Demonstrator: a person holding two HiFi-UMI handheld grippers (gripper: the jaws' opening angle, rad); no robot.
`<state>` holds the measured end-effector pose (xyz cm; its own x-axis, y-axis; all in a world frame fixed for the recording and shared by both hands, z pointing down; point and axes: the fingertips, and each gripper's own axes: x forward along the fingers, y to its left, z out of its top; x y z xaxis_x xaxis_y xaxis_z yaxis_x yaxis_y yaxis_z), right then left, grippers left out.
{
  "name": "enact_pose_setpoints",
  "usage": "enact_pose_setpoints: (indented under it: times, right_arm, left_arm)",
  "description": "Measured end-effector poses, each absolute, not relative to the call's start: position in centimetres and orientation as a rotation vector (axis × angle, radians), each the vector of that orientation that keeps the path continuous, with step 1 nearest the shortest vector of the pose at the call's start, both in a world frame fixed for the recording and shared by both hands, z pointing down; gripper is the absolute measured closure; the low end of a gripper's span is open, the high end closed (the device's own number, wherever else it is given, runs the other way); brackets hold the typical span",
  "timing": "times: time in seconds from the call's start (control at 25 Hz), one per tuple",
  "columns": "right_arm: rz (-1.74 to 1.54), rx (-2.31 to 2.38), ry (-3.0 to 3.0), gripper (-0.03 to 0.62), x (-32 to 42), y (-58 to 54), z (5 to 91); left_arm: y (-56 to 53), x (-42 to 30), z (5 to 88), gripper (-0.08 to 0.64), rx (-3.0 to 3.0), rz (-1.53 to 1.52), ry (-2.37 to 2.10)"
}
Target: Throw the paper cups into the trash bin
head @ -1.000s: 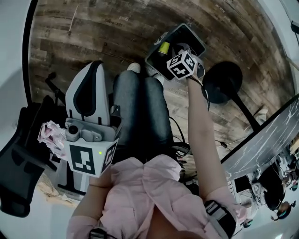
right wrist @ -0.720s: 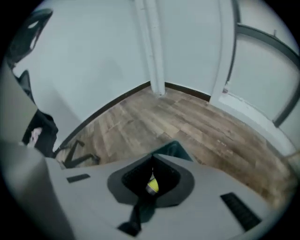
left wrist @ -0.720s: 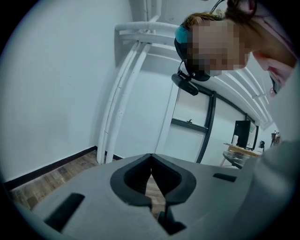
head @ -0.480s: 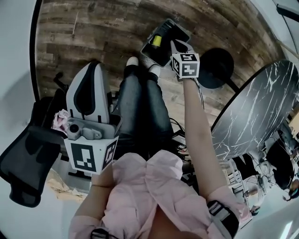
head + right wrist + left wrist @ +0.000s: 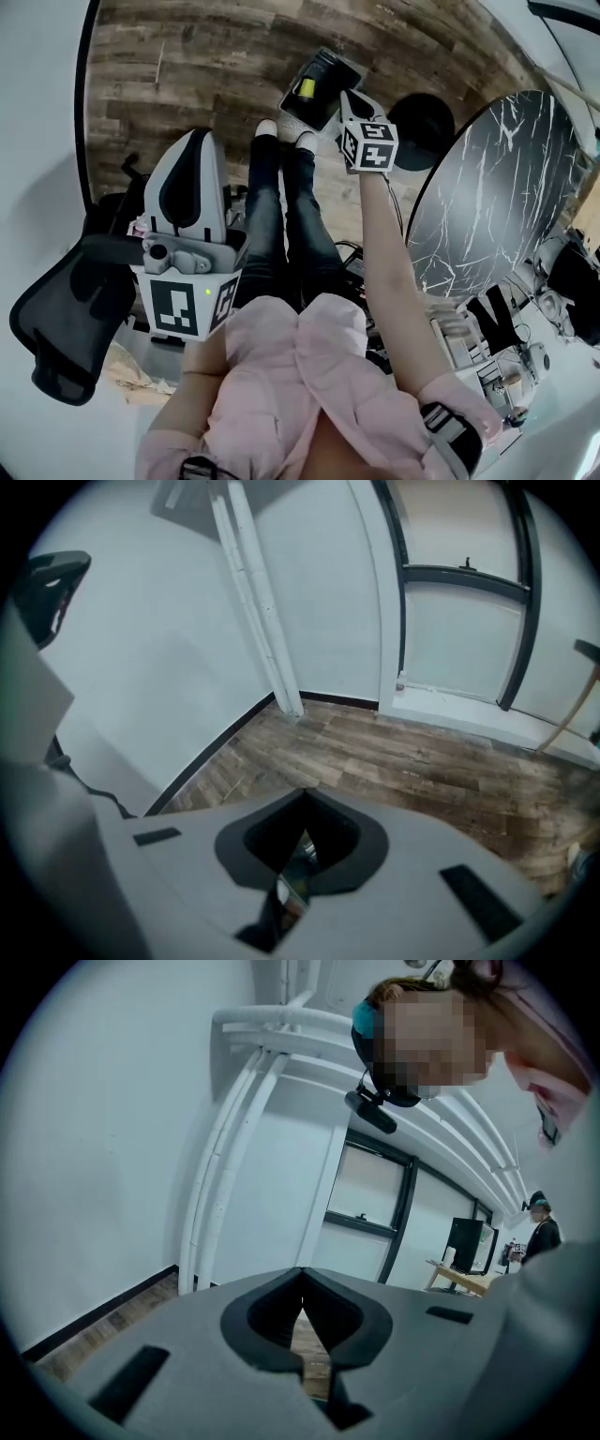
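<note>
Raised right tool (image 5: 347,96) higher above trash bin (image 5: 332,69), jaws pressed together, empty; lifted left tool (image 5: 195,136) too, likewise closed on nothing. Left yellow cup (image 5: 306,89) inside: probably 1 throw finished.

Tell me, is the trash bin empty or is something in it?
Not empty. In the head view the open-topped trash bin has a yellow thing inside it. It is too small to tell what that thing is.

Dark marble table (image 5: 487,187) and black chair (image 5: 66,323) stand on wood floor (image 5: 187,75).
</note>
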<state>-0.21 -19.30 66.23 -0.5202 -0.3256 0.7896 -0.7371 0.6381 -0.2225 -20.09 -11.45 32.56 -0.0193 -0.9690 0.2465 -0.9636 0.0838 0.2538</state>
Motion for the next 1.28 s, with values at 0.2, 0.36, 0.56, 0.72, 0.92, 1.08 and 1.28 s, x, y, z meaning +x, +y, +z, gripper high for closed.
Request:
enact_pose_setpoints:
  times: [0.2, 0.36, 0.56, 0.72, 0.92, 1.08, 1.28]
  right_arm:
    - [0.718, 0.878, -2.164, 0.564, 0.0, -19.1, 62.9]
    - [0.706, 0.928, -2.189, 0.563, 0.6, -18.8, 60.0]
    - [0.684, 0.969, -2.231, 0.563, 1.1, -18.1, 56.4]
    - [0.644, 0.985, -2.301, 0.565, 0.5, -18.5, 53.1]
    - [0.598, 0.980, -2.378, 0.565, 0.2, -18.2, 49.6]
    - [0.573, 0.980, -2.413, 0.565, 0.2, -17.1, 47.2]
    - [0.535, 0.989, -2.462, 0.563, -0.1, -16.7, 44.1]
  left_arm:
    - [-10.8, -19.1, 31.2, 0.546, 1.945, -0.043, -1.981]
    - [-10.0, -18.4, 30.3, 0.546, 1.977, -0.025, -1.946]
    - [-8.5, -17.8, 28.9, 0.546, 1.977, -0.022, -1.935]
    - [-8.6, -17.3, 27.1, 0.546, 2.008, -0.053, -1.947]
    - [-8.3, -16.5, 25.3, 0.546, 2.034, -0.082, -1.966]
    - [-7.6, -15.7, 24.2, 0.546, 2.054, -0.097, -1.953]
    - [-7.2, -13.5, 23.2, 0.546, 2.108, -0.132, -1.890]
